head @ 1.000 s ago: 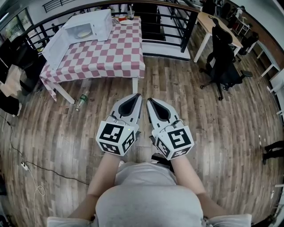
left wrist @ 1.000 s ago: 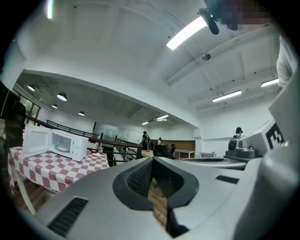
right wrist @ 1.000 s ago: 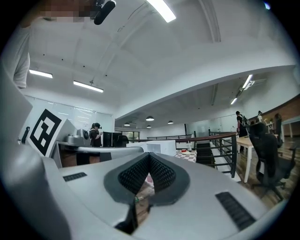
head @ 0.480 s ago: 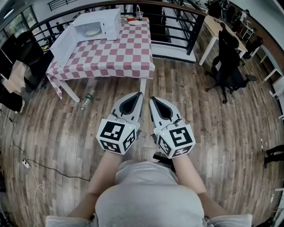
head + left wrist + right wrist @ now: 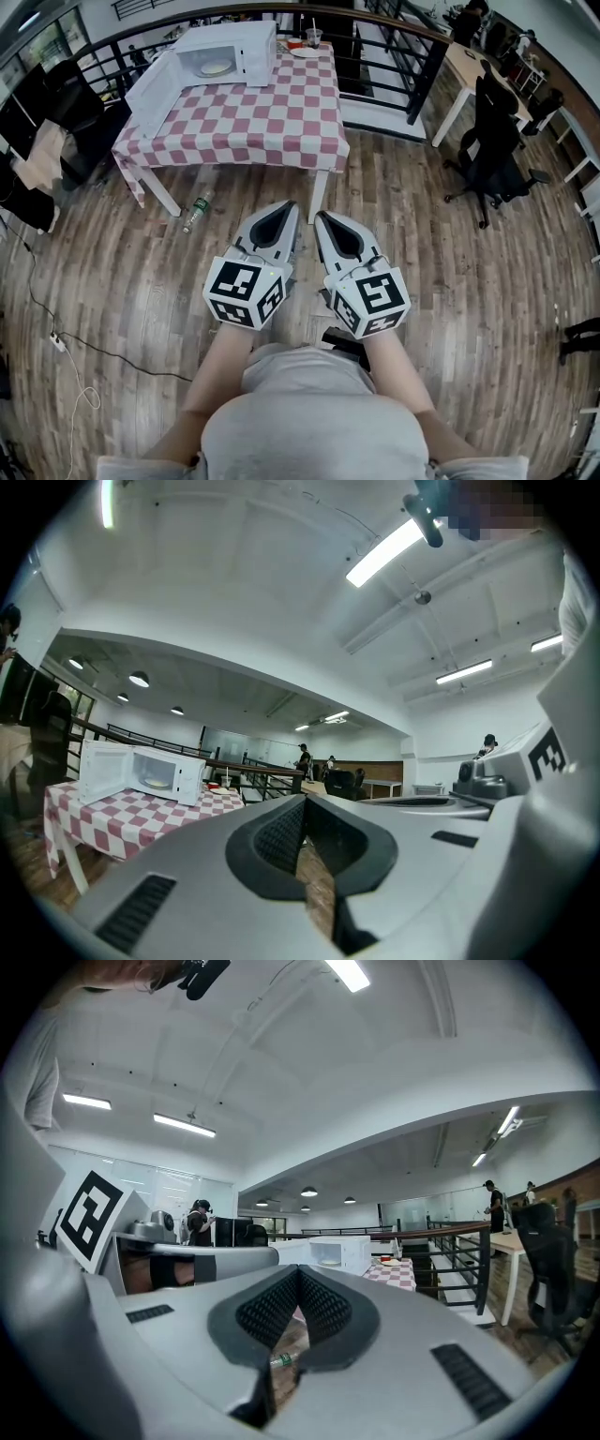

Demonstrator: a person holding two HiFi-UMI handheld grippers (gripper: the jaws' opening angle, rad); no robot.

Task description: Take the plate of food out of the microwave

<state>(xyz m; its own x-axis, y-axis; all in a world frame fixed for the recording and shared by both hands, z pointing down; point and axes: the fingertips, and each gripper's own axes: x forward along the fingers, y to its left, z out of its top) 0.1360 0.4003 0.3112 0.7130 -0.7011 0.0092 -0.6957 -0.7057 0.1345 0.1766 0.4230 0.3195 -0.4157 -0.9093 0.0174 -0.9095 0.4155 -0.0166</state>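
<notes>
I see both tongs from the head view, side by side over the wood floor (image 5: 441, 244), well apart from the checked table (image 5: 253, 117). The left gripper (image 5: 292, 205) is clenched on nothing: its own view shows the 2 pads (image 5: 281, 832) pressed together at the tip. The right gripper (image 5: 318, 216) is likewise clenched and empty in its own view. The plate of food (image 5: 215, 67) sits inside the microwave (image 5: 246, 47) at the table's far left corner, with the door (image 5: 150, 89) swung open. The left gripper view shows that cavity from the side, with the plate pale on its floor. The right gripper view shows the microwave small, just beyond its tip. A green bottle (image 5: 197, 212) lies on the floor by the table's near edge. The right gripper view catches it below the pads, and the left gripper view does not.
</notes>
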